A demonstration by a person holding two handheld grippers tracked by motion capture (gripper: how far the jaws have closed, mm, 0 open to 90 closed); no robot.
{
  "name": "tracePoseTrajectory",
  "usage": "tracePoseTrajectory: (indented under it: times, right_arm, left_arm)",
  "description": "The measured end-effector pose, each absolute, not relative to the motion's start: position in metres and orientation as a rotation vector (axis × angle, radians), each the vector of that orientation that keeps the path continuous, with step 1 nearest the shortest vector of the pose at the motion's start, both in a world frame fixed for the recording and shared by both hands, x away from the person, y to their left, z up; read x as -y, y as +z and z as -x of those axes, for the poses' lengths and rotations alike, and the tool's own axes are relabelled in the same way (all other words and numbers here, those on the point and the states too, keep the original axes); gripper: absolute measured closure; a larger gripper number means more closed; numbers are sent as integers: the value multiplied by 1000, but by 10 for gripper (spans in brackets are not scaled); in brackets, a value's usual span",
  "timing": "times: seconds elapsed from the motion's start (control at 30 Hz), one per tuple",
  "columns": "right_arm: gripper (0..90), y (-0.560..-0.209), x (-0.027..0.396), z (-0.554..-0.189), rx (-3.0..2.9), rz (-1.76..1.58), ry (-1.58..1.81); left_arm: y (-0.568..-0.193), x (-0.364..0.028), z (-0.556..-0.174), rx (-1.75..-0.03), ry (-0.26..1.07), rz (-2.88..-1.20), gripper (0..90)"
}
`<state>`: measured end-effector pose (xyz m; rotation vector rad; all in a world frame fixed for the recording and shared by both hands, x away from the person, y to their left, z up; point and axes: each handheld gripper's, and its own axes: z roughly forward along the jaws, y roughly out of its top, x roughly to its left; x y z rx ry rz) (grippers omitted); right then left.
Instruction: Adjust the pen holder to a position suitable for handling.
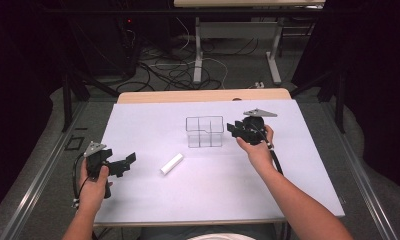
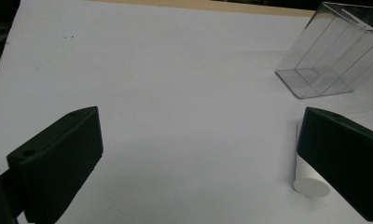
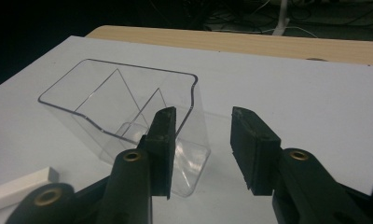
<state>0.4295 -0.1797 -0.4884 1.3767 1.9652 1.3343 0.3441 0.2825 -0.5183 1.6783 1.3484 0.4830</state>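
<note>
Both grippers gaping, empty: left gripper (image 1: pixel 124 165) near white cylinder (image 1: pixel 171 163); right gripper (image 1: pixel 236 129) beside clear plastic divided box (image 1: pixel 204 131), seemingly empty. Nothing moved yet.

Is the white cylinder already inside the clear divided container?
No, the white cylinder lies on the table sheet, apart from the clear container.

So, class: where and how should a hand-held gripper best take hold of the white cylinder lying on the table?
Probably across its middle, from above: the white cylinder lies flat on the table, so its round sides are exposed, while its ends sit too far apart for the jaws.
</note>
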Motion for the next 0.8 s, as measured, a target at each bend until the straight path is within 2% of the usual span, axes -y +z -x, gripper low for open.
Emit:
tracePoseTrajectory:
  times: [0.03,0.3,0.6,0.7,0.8]
  right_arm:
    - [550,-488,181,-426,-1980,-1346,1342]
    - [454,-483,187,-408,-2020,-1251,1353]
    - [322,-484,204,-389,-2039,-1157,1431]
    - [315,-485,209,-383,-2062,-1158,1429]
    - [249,-488,213,-379,-2068,-1148,1433]
  left_arm:
    - [-518,-282,-344,-1350,483,-1677,2]
    - [-516,-280,-344,-1353,484,-1660,2]
    - [-514,-272,-342,-1304,493,-1736,2]
    - [-512,-267,-341,-1283,489,-1744,2]
    - [-512,-261,-340,-1248,504,-1784,2]
